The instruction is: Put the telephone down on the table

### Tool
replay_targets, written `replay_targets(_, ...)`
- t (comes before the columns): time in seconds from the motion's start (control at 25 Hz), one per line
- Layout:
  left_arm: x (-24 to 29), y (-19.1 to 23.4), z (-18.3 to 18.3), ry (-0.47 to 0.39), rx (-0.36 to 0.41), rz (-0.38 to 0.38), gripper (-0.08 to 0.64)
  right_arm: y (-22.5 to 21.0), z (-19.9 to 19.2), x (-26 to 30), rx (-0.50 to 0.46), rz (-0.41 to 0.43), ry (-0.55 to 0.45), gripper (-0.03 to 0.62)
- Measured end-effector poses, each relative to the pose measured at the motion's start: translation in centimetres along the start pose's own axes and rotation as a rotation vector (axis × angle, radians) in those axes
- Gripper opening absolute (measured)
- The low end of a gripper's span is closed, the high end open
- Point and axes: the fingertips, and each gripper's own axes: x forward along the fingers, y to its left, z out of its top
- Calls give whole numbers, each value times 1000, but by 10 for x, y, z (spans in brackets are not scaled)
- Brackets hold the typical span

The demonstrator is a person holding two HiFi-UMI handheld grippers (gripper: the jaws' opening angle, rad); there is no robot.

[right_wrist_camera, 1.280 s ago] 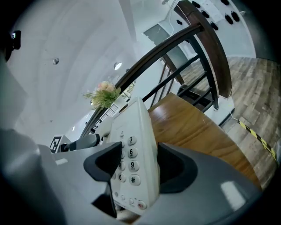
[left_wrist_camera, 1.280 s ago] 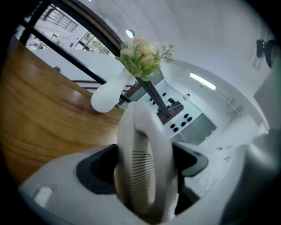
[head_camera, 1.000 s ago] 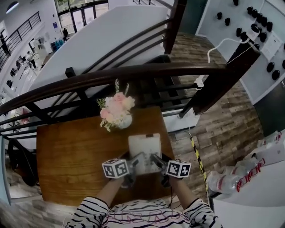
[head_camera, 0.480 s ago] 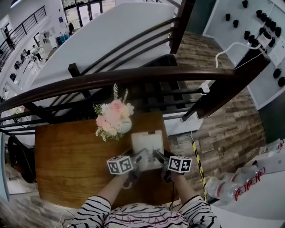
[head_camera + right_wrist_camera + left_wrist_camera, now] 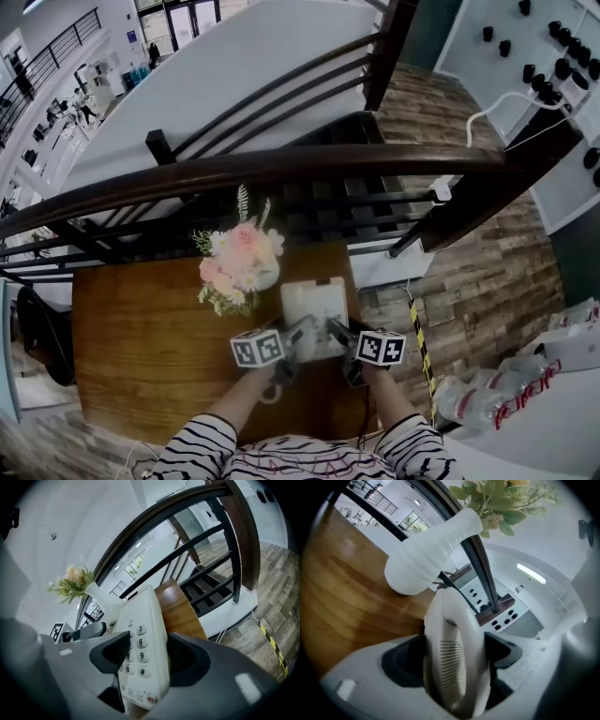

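Counts: one telephone (image 5: 314, 305), two claws, one vase of flowers (image 5: 240, 262), one wooden worktop (image 5: 141, 337).
Change: compared with a second ago, the telephone and claws sit slightly nearer the vase of flowers; both grips are as before.
Left claw (image 5: 455, 658): pinching the telephone's handset side.
Right claw (image 5: 147, 656): pinching its keypad side.
Telephone: between both claws, over the worktop's right part, right of the vase; whether it touches the wood cannot be told.

Telephone (image 5: 314, 305) over table (image 5: 141, 337) (right side), flowers (image 5: 239, 258) behind-left, railing (image 5: 281, 167) beyond
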Motion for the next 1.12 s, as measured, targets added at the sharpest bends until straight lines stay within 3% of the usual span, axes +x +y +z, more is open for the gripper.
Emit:
replay_targets(0.84,8,9,-1,30,24,41,400,-4,7,5,9,-9,-24,278)
replay_targets(1.12,-16,-8,-6,40,92,33,400,8,4,-13,16,-28,-67,310)
